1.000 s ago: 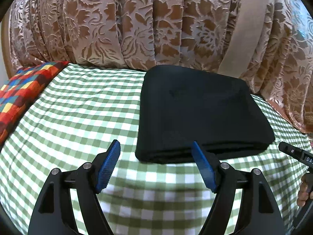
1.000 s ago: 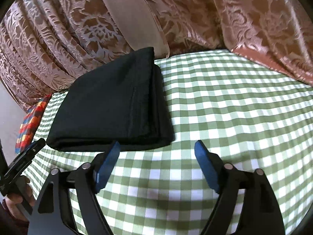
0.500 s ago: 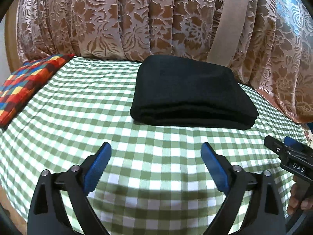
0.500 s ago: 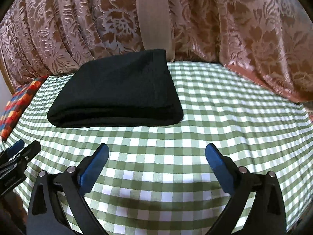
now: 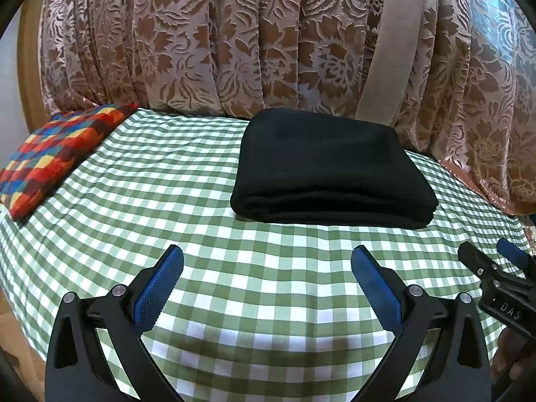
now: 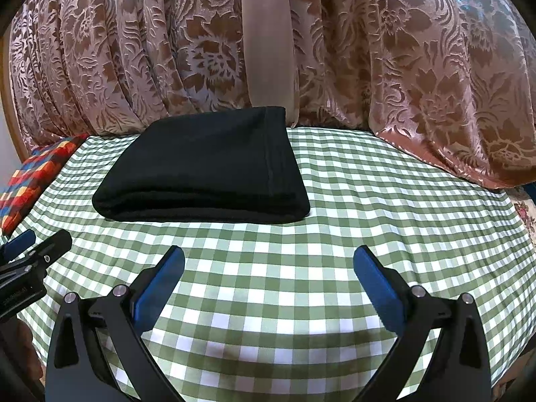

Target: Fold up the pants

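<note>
The black pants (image 5: pixel 328 171) lie folded into a thick rectangle on the green checked cloth (image 5: pixel 167 201), toward the curtain. In the right wrist view the pants (image 6: pixel 204 171) sit left of centre, with a seam down their right side. My left gripper (image 5: pixel 267 251) hovers over the cloth in front of the pants, its jaws opening wide with nothing between them. My right gripper (image 6: pixel 269 251) is open and empty, also short of the pants' near edge. Each gripper shows at the edge of the other's view.
A brown floral curtain (image 5: pixel 234 33) hangs right behind the cloth-covered surface. A multicoloured checked cushion (image 5: pixel 57 154) lies at the far left. A person's hand (image 5: pixel 512 358) holds the right gripper at the lower right. The cloth drops off at the near edge.
Both grippers have pulled back from the folded pants toward the near edge and spread their jaws wider. The pants stay put on the cloth.
</note>
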The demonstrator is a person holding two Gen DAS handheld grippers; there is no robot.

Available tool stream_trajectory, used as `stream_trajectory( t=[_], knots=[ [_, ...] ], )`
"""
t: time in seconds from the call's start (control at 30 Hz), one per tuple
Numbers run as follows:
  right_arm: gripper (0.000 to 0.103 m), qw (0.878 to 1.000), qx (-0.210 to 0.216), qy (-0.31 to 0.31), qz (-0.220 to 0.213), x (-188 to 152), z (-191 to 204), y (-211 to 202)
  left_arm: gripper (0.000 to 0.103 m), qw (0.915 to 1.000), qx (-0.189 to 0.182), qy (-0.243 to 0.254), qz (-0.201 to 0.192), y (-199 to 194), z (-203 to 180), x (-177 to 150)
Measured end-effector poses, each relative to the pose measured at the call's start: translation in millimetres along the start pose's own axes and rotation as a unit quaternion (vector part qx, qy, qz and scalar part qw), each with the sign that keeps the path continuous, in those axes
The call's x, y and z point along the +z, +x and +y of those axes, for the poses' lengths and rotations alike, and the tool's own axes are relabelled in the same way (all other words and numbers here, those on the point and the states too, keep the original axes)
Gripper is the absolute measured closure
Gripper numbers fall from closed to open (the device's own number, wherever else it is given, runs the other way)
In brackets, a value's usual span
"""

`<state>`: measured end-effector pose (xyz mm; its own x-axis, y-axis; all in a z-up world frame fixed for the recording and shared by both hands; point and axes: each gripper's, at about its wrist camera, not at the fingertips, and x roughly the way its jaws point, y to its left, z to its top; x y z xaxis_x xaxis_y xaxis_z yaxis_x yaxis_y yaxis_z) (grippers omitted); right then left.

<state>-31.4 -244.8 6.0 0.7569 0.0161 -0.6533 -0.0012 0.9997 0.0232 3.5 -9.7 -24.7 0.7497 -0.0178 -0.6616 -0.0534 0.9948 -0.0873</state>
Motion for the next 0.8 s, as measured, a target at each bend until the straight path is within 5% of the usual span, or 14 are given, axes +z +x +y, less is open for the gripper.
stream_trajectory(
  t=[0.8],
  knots=[
    [0.002,1.000,0.005,-0.003,0.006,-2.3,6.8,0.8,0.004,0.9996,0.024,0.006,-0.012,-5.5,0.2,-1.0]
  ],
)
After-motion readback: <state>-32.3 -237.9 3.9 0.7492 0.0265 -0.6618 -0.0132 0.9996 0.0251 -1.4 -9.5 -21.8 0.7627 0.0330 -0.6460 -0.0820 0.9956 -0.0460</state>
